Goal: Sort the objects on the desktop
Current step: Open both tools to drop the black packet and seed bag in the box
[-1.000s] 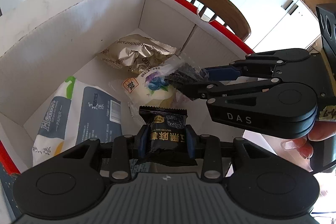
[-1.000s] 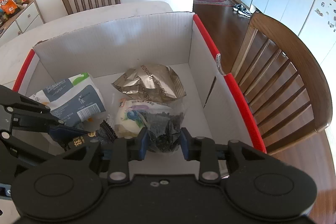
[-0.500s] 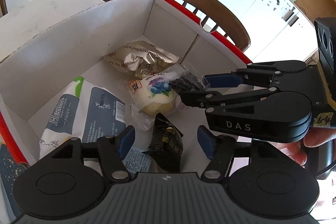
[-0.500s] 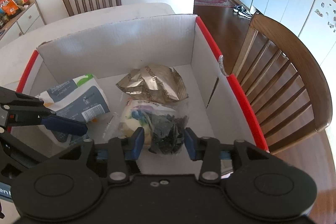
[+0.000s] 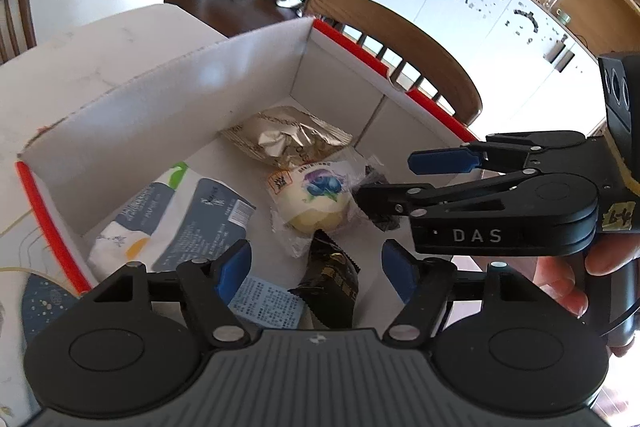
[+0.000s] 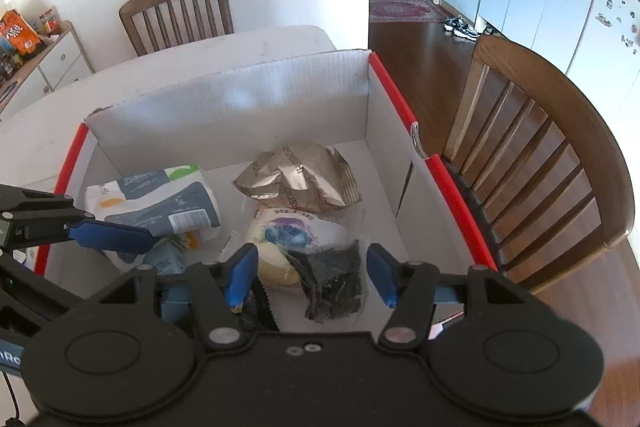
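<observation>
Black, glossy, one snack packet (image 5: 329,277) lies below your opening left tool (image 5: 316,267); right tool (image 6: 307,271) opening over one dark bag (image 6: 332,277), neither gripped.

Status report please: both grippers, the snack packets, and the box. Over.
Left gripper and right gripper opening, nothing gripped. Black snack packet and clear dark bag lie in box. No obstruction.

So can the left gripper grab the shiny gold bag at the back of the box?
Probably not directly. The left gripper, jaws opening and empty, has the bun packet and black snack packet lying before the gold bag.
</observation>
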`<state>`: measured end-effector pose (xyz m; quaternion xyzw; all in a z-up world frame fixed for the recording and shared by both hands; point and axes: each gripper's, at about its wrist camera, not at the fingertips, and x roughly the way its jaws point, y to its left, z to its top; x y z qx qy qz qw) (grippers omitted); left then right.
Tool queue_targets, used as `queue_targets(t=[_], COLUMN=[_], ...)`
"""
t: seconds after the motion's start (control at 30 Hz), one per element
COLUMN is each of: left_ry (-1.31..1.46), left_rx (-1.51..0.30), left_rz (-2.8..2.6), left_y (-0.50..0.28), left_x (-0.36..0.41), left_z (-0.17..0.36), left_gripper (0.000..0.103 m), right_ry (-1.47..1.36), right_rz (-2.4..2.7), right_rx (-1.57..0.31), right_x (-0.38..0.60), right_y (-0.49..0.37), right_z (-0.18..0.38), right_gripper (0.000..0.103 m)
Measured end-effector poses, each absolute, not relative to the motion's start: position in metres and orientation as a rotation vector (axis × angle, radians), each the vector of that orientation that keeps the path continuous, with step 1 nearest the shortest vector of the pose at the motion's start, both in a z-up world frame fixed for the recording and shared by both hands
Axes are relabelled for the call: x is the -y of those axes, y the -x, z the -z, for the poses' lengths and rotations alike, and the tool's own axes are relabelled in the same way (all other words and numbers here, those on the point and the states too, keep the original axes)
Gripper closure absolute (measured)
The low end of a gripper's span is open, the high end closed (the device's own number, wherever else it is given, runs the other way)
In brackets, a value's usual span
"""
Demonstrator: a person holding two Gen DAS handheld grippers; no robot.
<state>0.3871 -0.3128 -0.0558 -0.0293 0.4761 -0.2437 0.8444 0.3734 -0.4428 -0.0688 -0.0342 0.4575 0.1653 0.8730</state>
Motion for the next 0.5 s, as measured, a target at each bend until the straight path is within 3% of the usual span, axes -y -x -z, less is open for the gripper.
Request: queue_targets(t=[0.13, 0.37, 0.5], left_ry=[0.07, 0.094, 0.081], left_rx=[-0.979, -0.924, -0.9], left_rz=[0.495, 0.495, 0.49], left_y=[-0.382, -0.371, -0.365], left_x=[0.307, 0.298, 0.295], left_z=[0.051, 0.042, 0.037], left_gripper=[0.031, 0.02, 0.019], right_ry=[0.055, 0.028, 0.017], right_rz=[-0.352, -0.359, -0.36], right_rx=[-0.94, -0.924, -0.913], right_x=[0.444, 0.443, 0.441], right_y=[-0.37, -0.365, -0.361], right_z=[0.063, 0.053, 0.05], right_gripper=[0.039, 0.038, 0.036])
